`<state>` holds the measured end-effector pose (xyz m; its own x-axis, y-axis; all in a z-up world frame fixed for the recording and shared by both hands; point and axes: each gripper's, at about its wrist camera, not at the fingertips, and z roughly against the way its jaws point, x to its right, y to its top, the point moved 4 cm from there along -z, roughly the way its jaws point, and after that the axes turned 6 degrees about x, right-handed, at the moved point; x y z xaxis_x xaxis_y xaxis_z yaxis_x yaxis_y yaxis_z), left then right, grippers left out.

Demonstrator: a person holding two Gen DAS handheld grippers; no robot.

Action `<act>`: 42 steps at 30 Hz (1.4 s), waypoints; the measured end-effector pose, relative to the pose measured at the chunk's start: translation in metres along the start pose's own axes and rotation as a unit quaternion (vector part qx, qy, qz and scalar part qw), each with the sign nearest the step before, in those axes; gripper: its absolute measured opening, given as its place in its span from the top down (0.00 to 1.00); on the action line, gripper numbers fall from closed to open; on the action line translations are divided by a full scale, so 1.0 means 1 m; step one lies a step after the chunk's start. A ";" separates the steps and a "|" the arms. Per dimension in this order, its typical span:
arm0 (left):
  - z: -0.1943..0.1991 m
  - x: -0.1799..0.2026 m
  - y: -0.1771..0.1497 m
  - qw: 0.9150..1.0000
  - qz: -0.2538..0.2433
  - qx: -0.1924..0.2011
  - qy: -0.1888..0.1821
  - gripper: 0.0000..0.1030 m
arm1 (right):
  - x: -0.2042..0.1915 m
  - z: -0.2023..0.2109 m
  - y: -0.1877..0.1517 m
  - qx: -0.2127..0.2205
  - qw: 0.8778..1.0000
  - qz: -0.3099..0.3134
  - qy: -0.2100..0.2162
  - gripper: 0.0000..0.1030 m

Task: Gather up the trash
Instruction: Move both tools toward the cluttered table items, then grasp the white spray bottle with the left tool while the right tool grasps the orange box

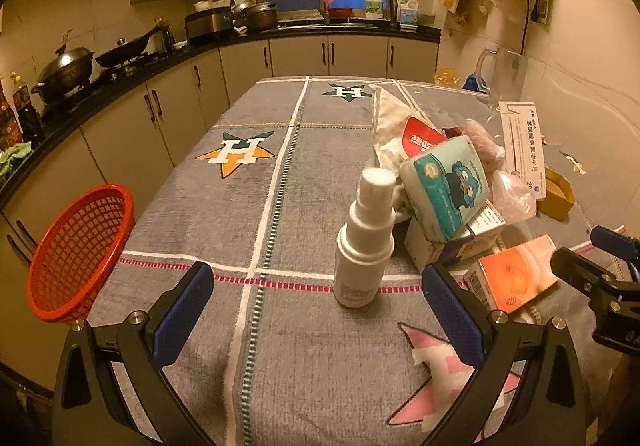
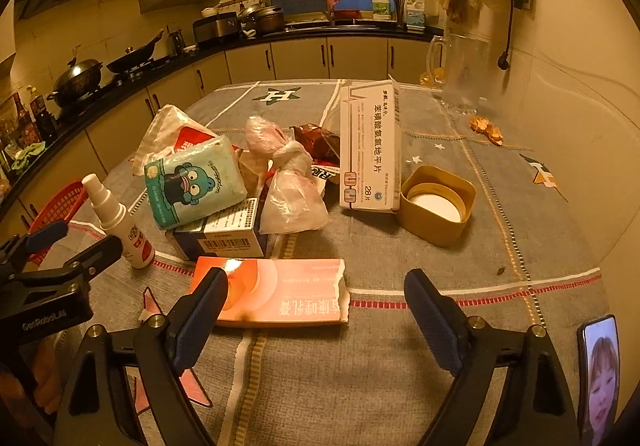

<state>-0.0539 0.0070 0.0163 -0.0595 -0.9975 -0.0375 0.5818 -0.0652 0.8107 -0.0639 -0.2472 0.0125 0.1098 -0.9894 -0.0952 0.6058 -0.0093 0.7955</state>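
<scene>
My left gripper (image 1: pixel 320 310) is open above the grey tablecloth (image 1: pixel 280 206), and a white spray bottle (image 1: pixel 364 242) stands upright just beyond its fingertips. My right gripper (image 2: pixel 318 320) is open too. A flat orange carton (image 2: pixel 276 292) lies between and just ahead of its fingers, not pinched. Behind it is a heap: a teal tissue pack (image 2: pixel 196 182) on a blue-and-white box (image 2: pixel 224 234), a knotted plastic bag (image 2: pixel 288 190), an upright white medicine box (image 2: pixel 370 146) and a gold lid (image 2: pixel 436 202). A red mesh basket (image 1: pixel 76 254) hangs off the table's left edge.
A phone (image 2: pixel 598 374) with a lit screen lies at the table's near right. A glass pitcher (image 2: pixel 460 74) and peel scraps (image 2: pixel 486 128) sit at the far right by the wall. Kitchen counters with pans (image 1: pixel 72 70) run along the left and back.
</scene>
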 end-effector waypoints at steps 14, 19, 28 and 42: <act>-0.025 0.018 0.006 0.999 -0.028 -0.017 -0.016 0.27 | 0.014 -0.002 -0.004 -0.025 0.998 -0.030 0.046 0.10; -0.041 0.014 0.000 0.998 -0.017 -0.054 -0.021 0.59 | 0.012 -0.012 -0.011 -0.049 0.995 -0.048 0.076 0.10; -0.047 0.008 -0.003 0.997 -0.004 -0.067 -0.029 0.72 | -0.012 -0.022 -0.025 -0.088 0.985 -0.034 0.143 0.16; -0.048 -0.006 -0.002 0.997 0.009 -0.067 -0.024 0.72 | -0.043 -0.020 -0.014 -0.087 0.970 0.095 0.207 0.13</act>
<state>-0.0161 0.0120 -0.0133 -0.0852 -0.9963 0.0072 0.6865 -0.0535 0.7251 -0.0619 -0.2014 -0.0066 0.5175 -0.8276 -0.2173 0.6639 0.2282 0.7121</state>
